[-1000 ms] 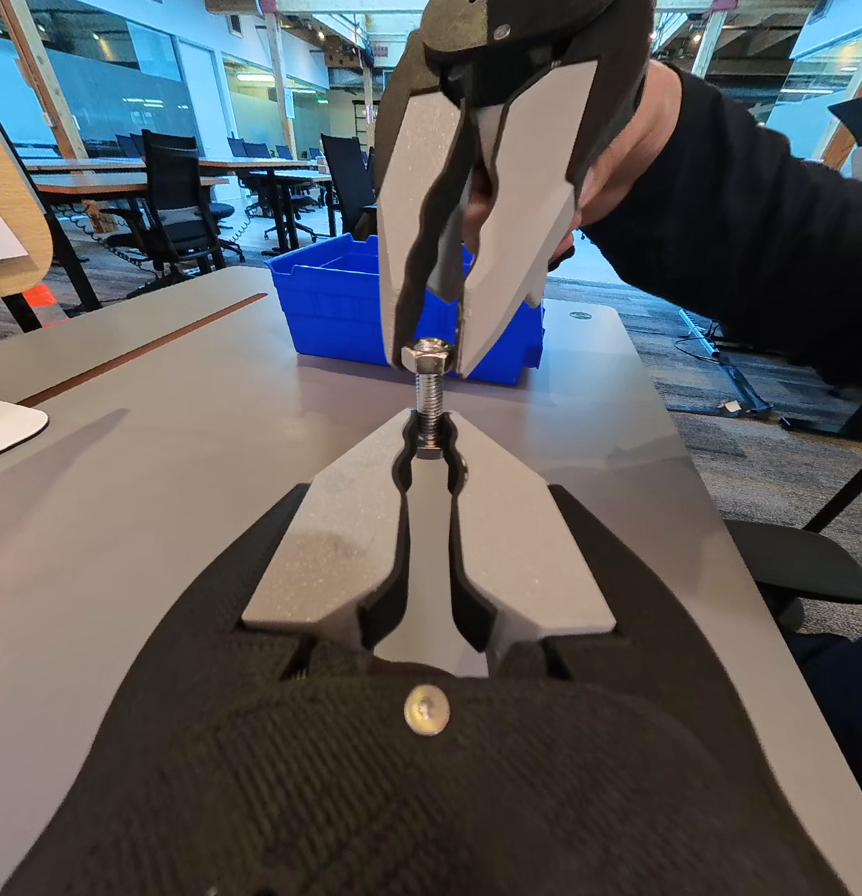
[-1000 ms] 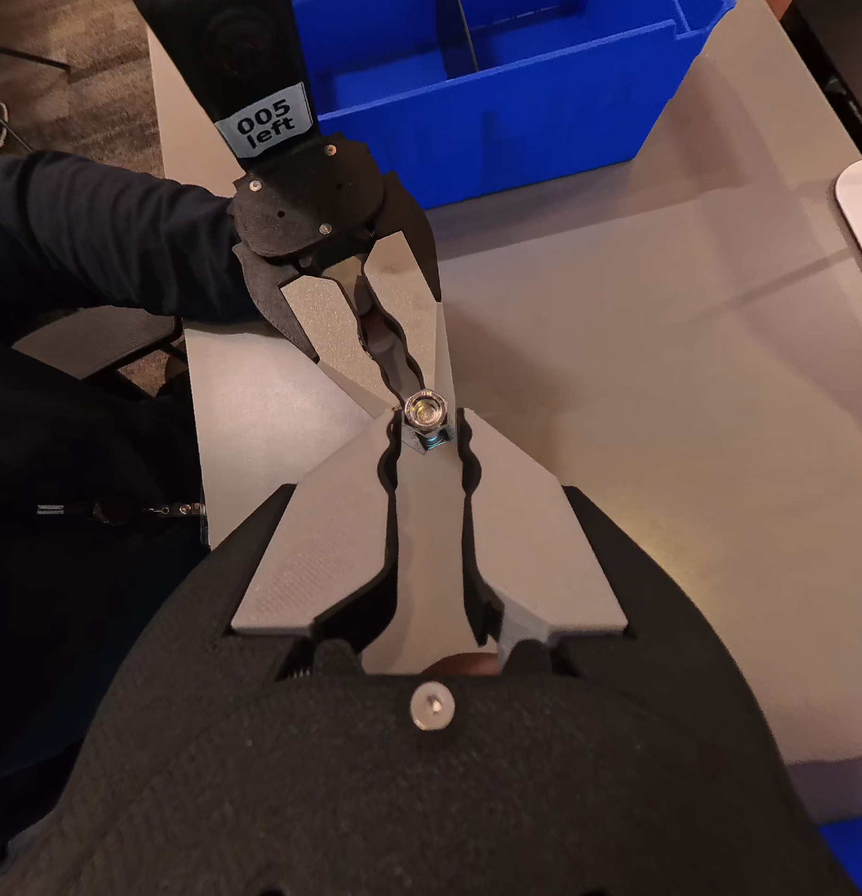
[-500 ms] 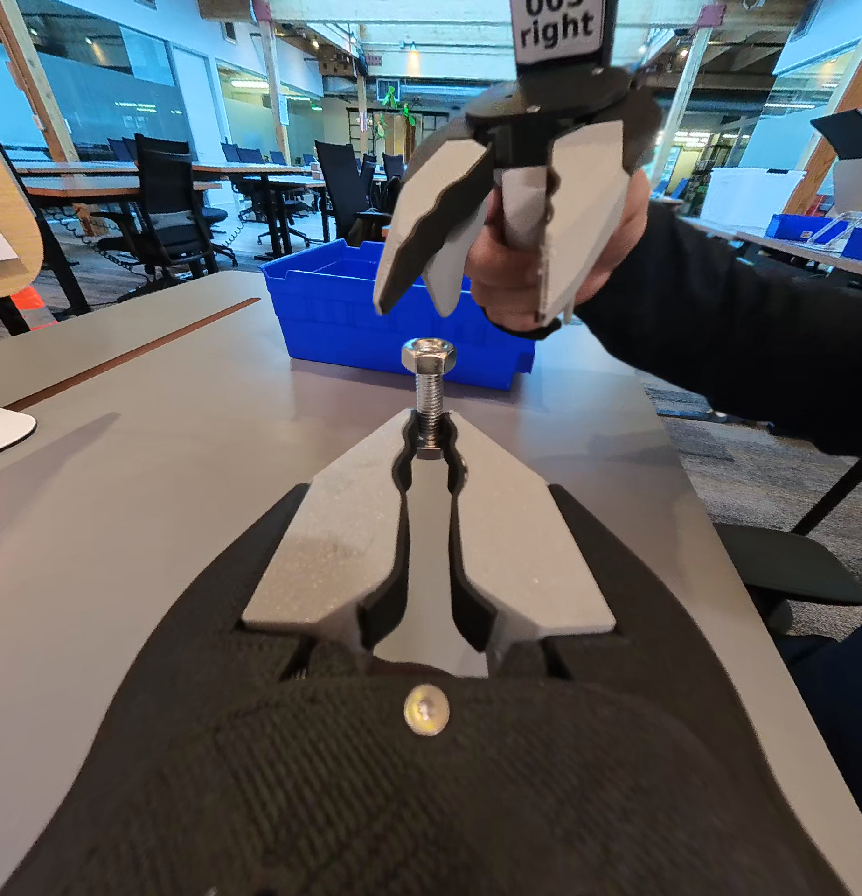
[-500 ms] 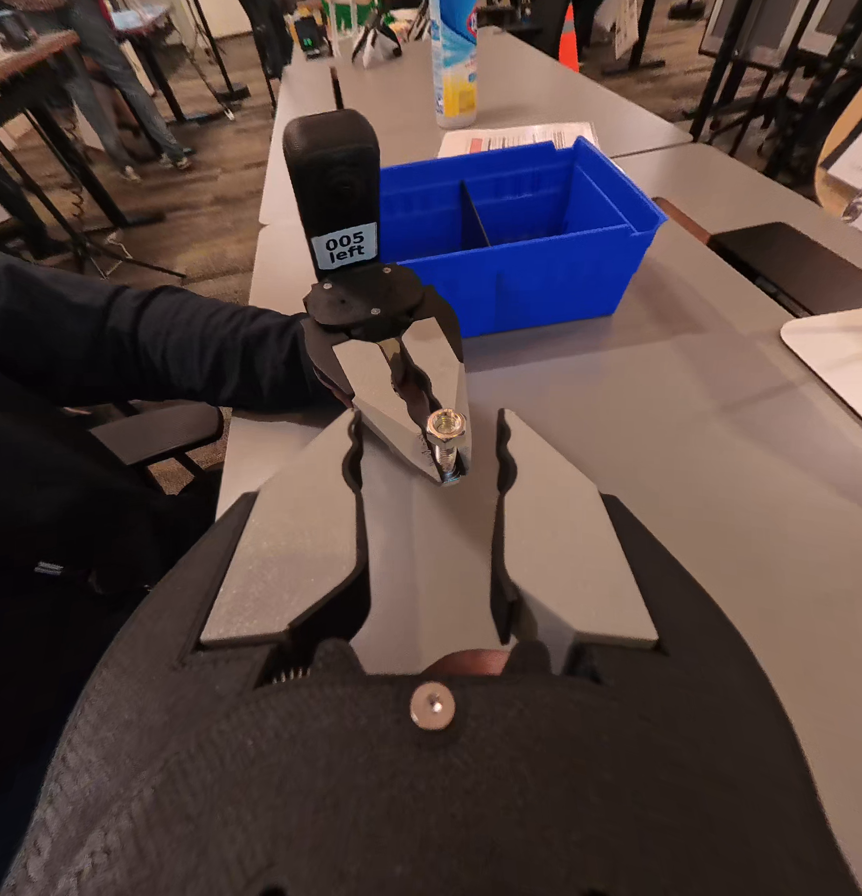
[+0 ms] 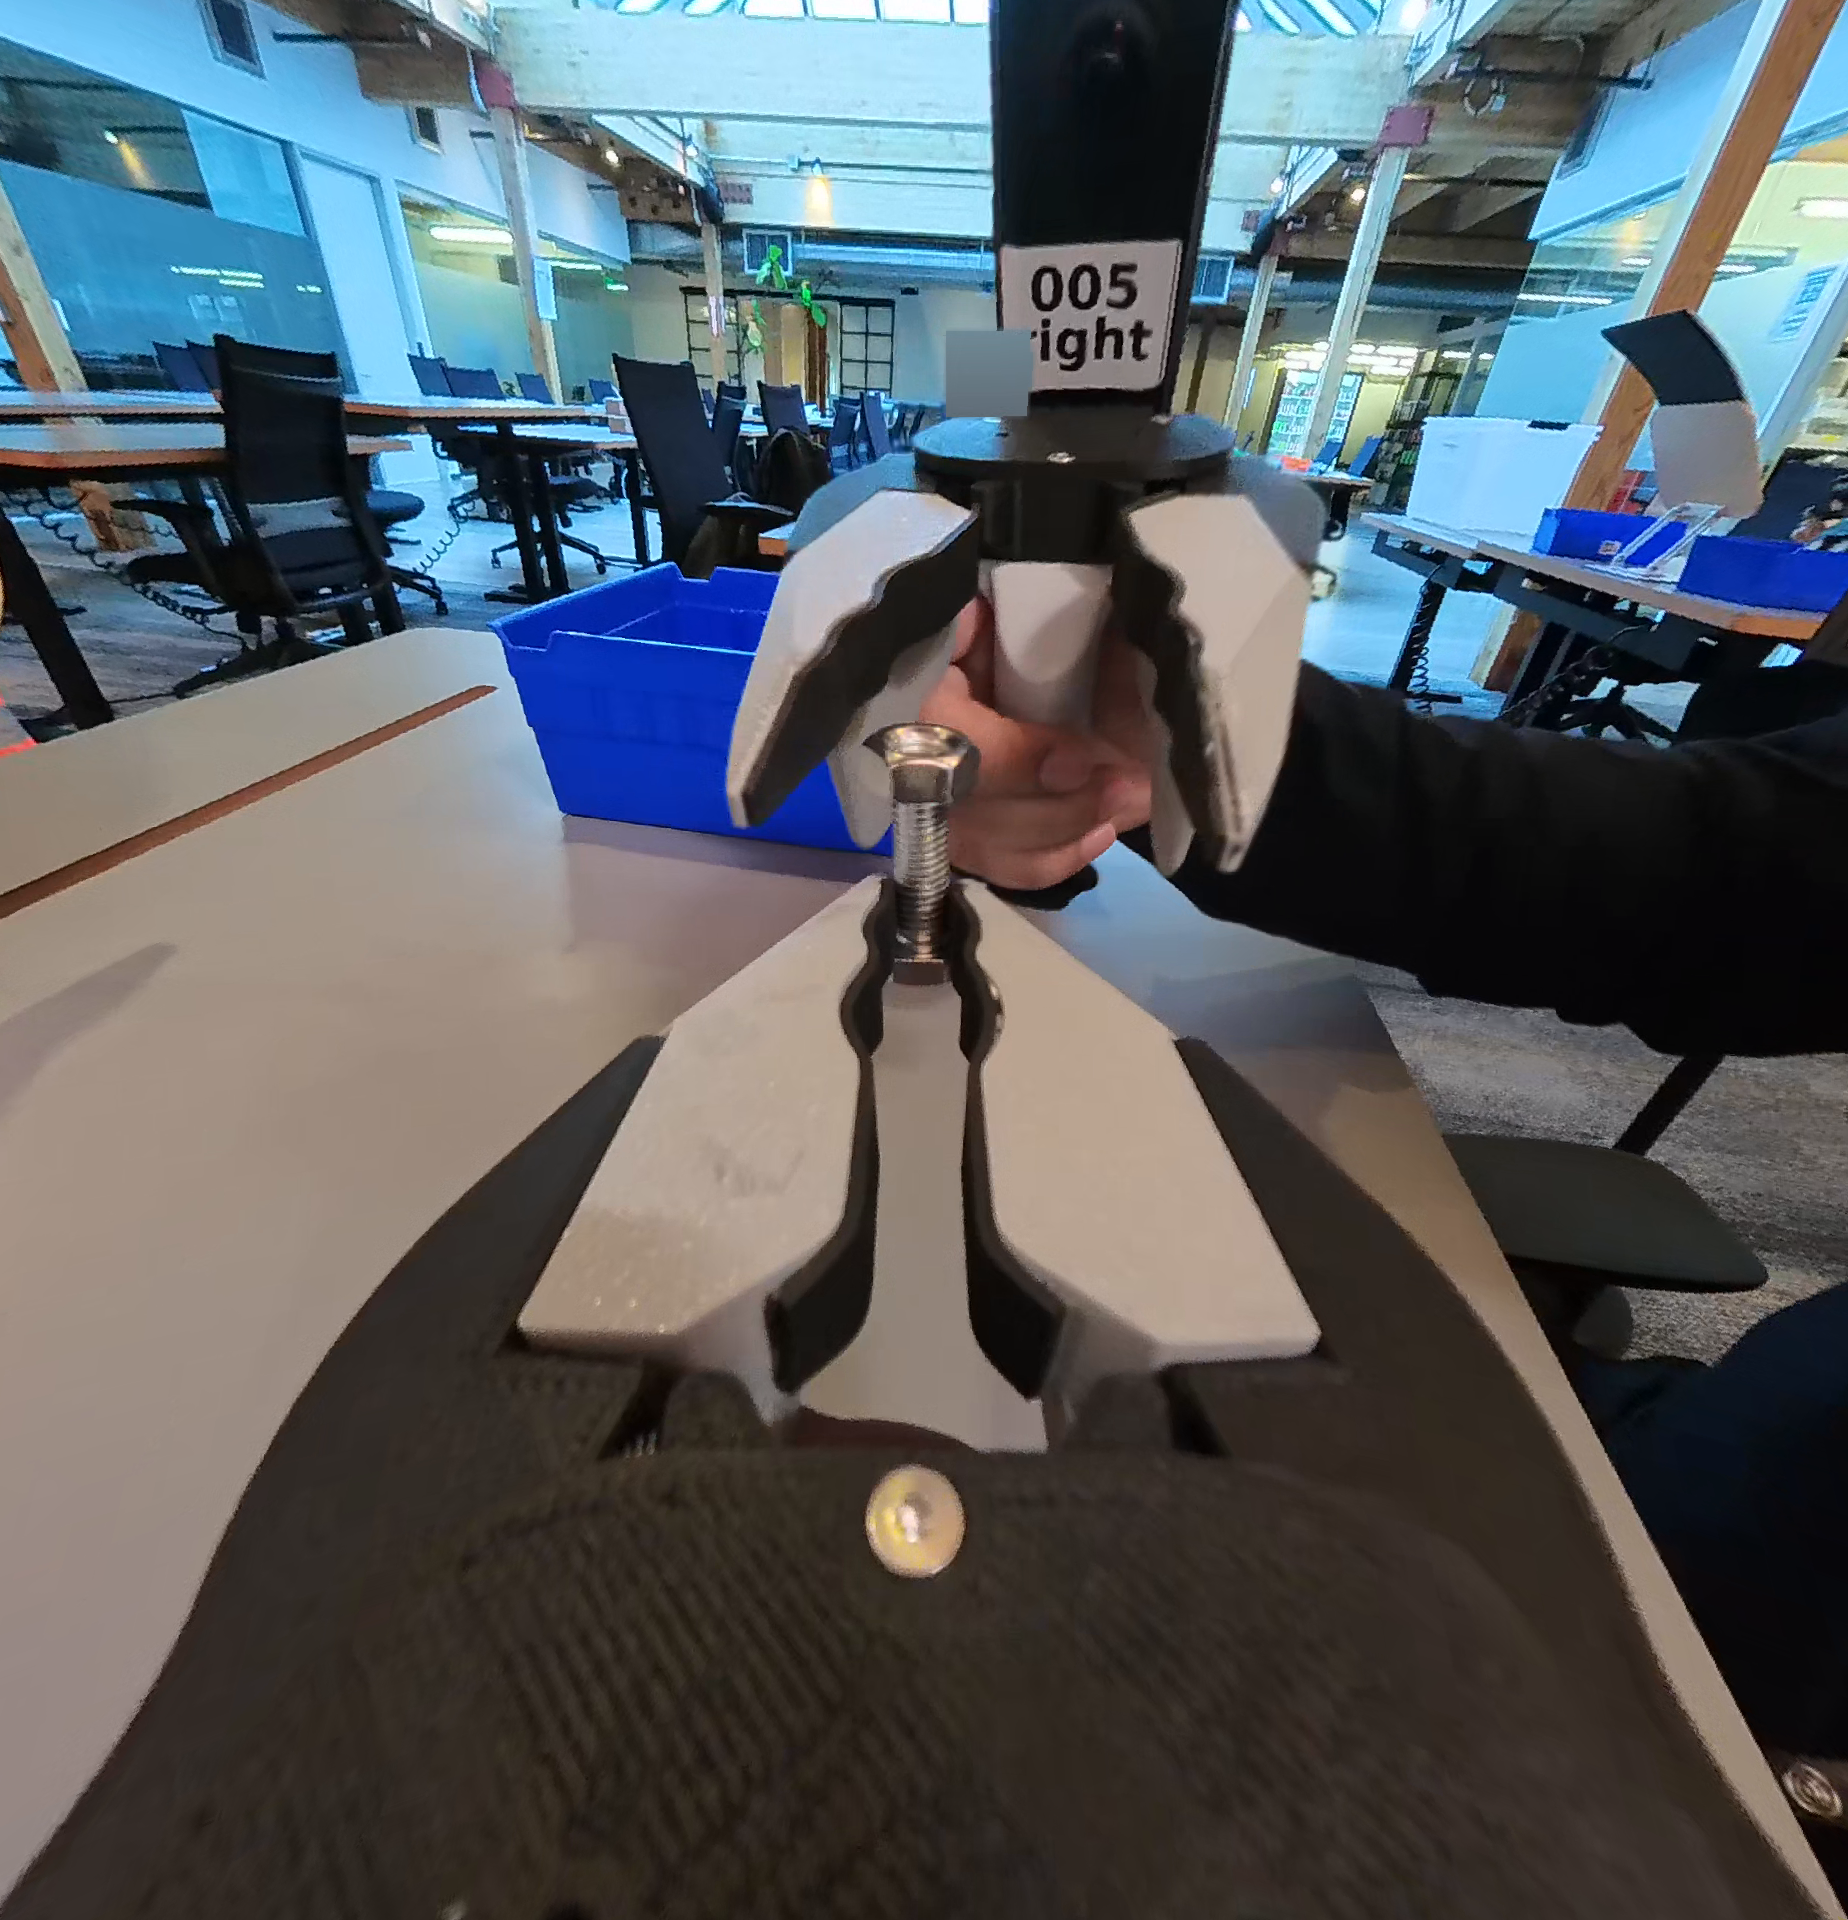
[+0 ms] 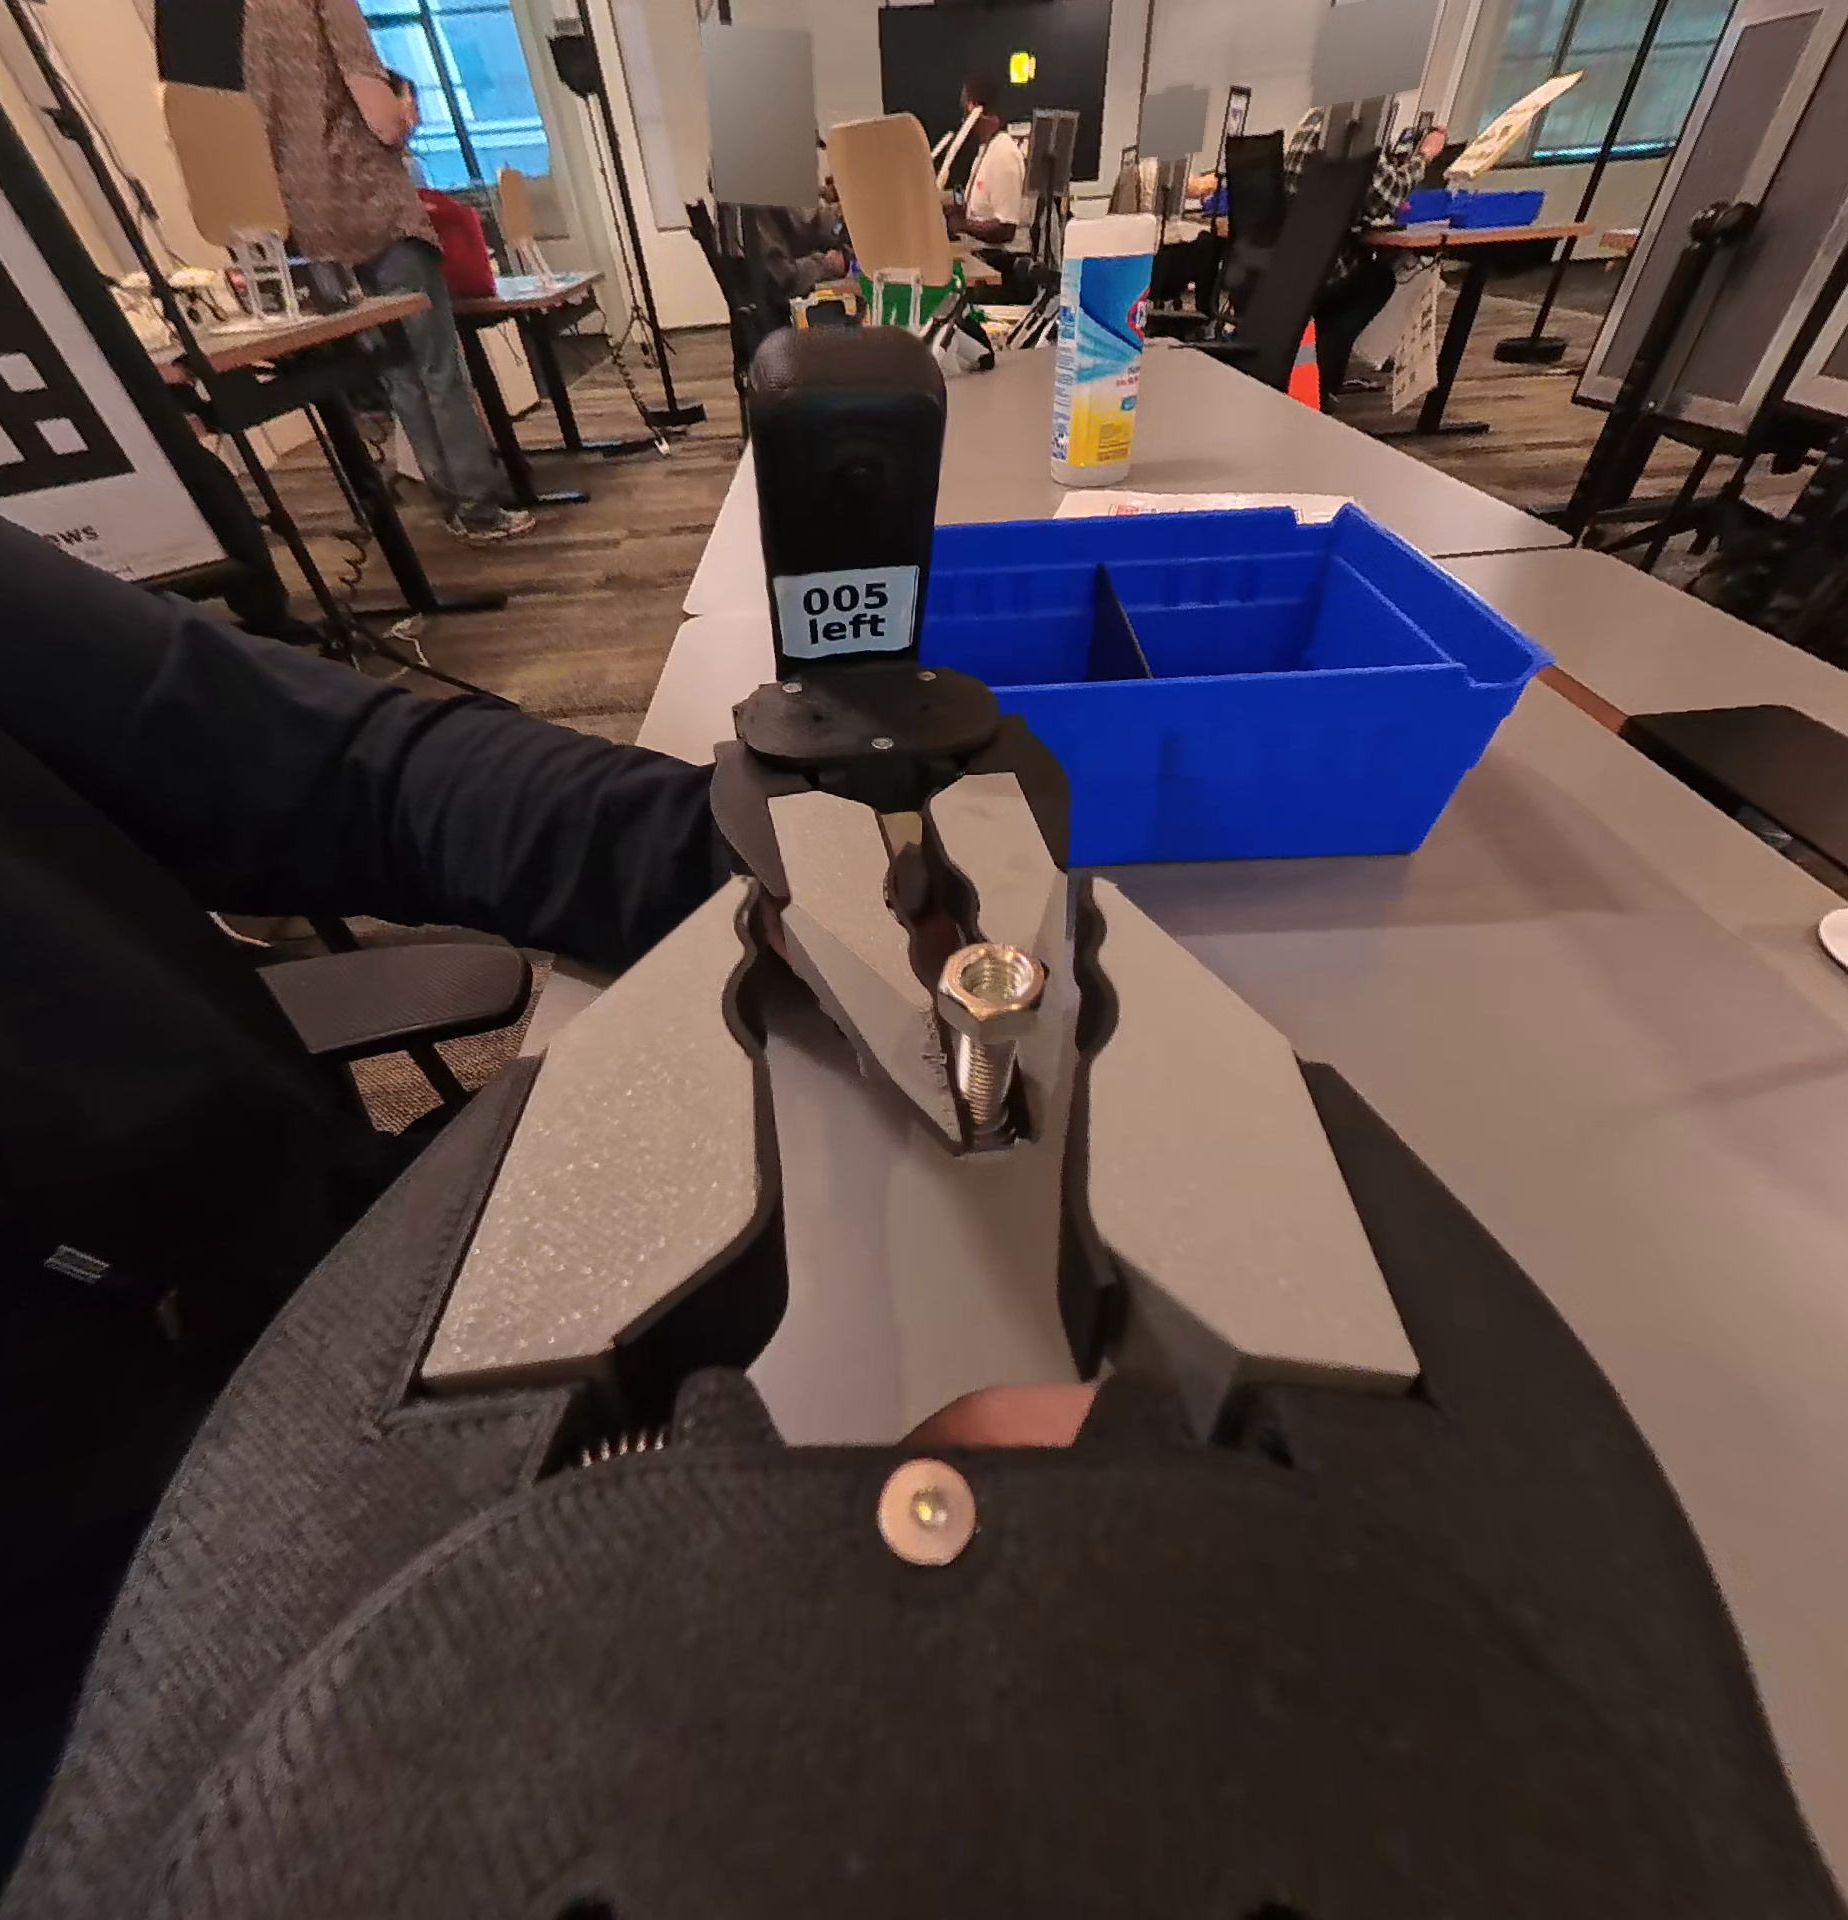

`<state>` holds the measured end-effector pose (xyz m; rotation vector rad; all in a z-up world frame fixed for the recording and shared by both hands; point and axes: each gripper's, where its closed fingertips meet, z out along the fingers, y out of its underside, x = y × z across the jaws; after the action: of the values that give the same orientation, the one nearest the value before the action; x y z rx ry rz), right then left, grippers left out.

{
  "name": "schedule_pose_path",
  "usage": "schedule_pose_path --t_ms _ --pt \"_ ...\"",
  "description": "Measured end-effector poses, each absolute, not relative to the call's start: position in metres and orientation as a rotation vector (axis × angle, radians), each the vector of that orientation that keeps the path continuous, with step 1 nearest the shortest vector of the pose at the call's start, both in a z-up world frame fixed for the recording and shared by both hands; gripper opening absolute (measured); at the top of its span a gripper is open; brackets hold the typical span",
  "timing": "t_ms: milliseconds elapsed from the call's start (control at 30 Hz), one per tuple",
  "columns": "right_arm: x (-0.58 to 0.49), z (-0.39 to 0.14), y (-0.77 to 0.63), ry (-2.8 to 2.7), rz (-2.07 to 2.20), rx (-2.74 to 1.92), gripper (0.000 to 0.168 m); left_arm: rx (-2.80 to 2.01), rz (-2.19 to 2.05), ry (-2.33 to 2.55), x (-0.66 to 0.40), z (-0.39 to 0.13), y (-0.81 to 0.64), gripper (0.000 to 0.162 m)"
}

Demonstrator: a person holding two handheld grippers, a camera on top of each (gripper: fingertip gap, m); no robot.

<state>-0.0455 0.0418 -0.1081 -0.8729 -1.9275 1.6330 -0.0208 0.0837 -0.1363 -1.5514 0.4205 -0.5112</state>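
Note:
A steel bolt [image 5: 920, 831] stands upright with a hex piece at its top. My left gripper [image 5: 921, 940] is shut on the bolt's lower end, just above the grey table [image 5: 328, 987]. My right gripper [image 5: 977, 821] faces it from the far side, open and empty. In the right wrist view the bolt [image 6: 987, 1060] stands in the gap near my right gripper's [image 6: 912, 904] tips, with no contact that I can see. The left gripper [image 6: 987, 1132] also shows there, shut on the bolt's foot. A hand and dark sleeve hold each gripper.
A blue divided bin [image 6: 1263, 769] stands on the table behind the grippers and also shows in the left wrist view [image 5: 639, 717]. A wipes canister [image 6: 1102, 353] stands farther back. A black flat pad [image 6: 1772, 769] lies right. A chair seat [image 5: 1595, 1236] is beside the table edge.
My right gripper opened and let go of the bolt's top, then swung from pointing down to level, facing the left gripper. The left gripper and the bolt have stayed put.

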Motion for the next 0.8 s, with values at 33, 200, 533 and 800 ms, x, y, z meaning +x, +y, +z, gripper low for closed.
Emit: schedule_pose_path --t_ms 33,200,533,800 --pt "-0.046 -0.109 0.042 -1.928 1.637 -0.874 0.056 -1.548 -0.513 0.419 -0.021 -0.136 0.083 0.007" --pt "-0.048 -0.111 0.041 -1.931 1.671 -0.874 0.054 -1.548 -0.515 0.428 -0.019 -0.135 0.083 0.007" --pt "-0.041 -0.112 0.043 -1.914 1.673 -0.867 0.051 -1.544 -0.52 0.409 -0.024 -0.133 0.083 0.007" --pt "-0.024 -0.109 0.059 -1.858 1.649 -0.889 0.048 -1.54 -0.508 0.388 -0.029 -0.131 0.083 0.007"
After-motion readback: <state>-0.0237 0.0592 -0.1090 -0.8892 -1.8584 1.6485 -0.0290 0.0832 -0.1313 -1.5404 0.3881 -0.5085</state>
